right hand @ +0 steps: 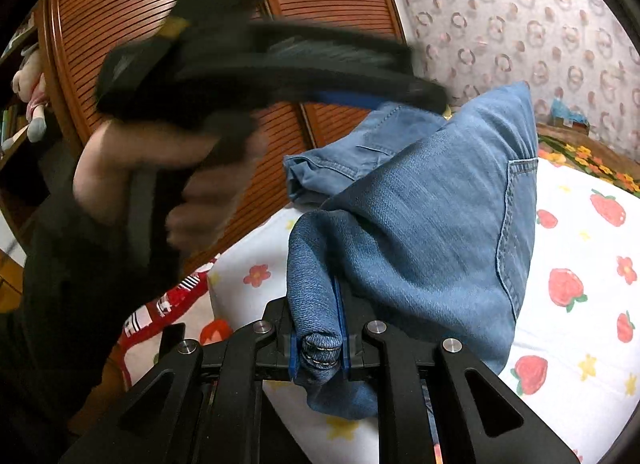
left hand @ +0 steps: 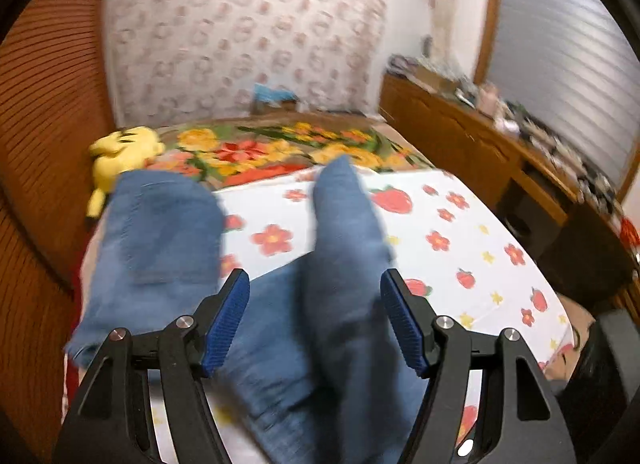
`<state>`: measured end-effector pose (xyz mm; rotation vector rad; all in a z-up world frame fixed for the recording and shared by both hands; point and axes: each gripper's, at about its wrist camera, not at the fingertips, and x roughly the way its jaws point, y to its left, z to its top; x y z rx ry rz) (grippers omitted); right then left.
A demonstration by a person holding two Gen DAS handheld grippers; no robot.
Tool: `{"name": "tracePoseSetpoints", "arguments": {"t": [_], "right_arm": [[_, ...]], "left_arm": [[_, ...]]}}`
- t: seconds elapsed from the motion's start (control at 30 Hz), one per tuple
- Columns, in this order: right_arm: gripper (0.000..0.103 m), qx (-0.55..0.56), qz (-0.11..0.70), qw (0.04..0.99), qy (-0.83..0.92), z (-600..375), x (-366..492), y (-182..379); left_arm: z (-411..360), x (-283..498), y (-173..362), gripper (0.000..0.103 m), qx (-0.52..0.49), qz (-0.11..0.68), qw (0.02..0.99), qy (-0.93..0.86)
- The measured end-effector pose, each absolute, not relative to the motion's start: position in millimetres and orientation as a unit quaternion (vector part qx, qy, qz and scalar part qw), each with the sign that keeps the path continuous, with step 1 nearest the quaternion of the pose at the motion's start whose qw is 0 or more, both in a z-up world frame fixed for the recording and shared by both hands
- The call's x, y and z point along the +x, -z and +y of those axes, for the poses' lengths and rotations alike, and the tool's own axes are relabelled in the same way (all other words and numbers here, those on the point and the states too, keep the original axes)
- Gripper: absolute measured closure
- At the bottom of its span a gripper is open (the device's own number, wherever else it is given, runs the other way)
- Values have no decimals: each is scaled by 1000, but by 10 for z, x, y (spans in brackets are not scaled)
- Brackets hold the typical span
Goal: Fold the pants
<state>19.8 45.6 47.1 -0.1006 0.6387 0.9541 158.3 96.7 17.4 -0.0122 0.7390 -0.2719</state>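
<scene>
While the right gripper (right hand: 319, 348) is pinching a rolled hem of the jeans (right hand: 432, 224) above the strawberry-print bed (right hand: 580, 344), the left gripper (left hand: 314, 320), jaws spread, is hovering empty; it should grip the waistband squarely before folding.

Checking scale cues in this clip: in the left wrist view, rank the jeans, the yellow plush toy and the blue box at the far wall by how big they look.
1. jeans, by far the largest, though nearest the camera.
2. yellow plush toy.
3. blue box, smallest; it is farthest away and blurred, so its true size is unsure.
</scene>
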Motion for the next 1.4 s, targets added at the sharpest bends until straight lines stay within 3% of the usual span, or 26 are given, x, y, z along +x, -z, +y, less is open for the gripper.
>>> {"name": "tracePoseSetpoints", "arguments": {"t": [0.07,0.13,0.2,0.27,0.43,0.87,1.27,1.4], "right_arm": [[88,-50,300,839,-450,465,188,-480],[88,-53,298,841,-449,464,171,-496],[88,-55,297,842,-448,440,139,-527],[84,-53,302,844,-440,406,113,-570],[68,-59,302,846,-435,211,-105,-761],[68,-76,267,872,-402,65,-422,-1176],[68,-80,306,873,-371,574,209,-820],[55,-88,326,860,-383,767,435,-742]], "left_arm": [[804,1683,-149,35,6,376,913,157],[675,1772,-64,52,34,398,904,152],[615,1816,43,89,53,415,897,144],[675,1747,47,93,48,407,902,139],[964,1372,-115,94,6,368,919,140],[1306,1036,166,94,-7,360,928,95],[1545,1000,641,94,-29,377,923,63],[1570,998,775,90,-32,376,924,62]]}}
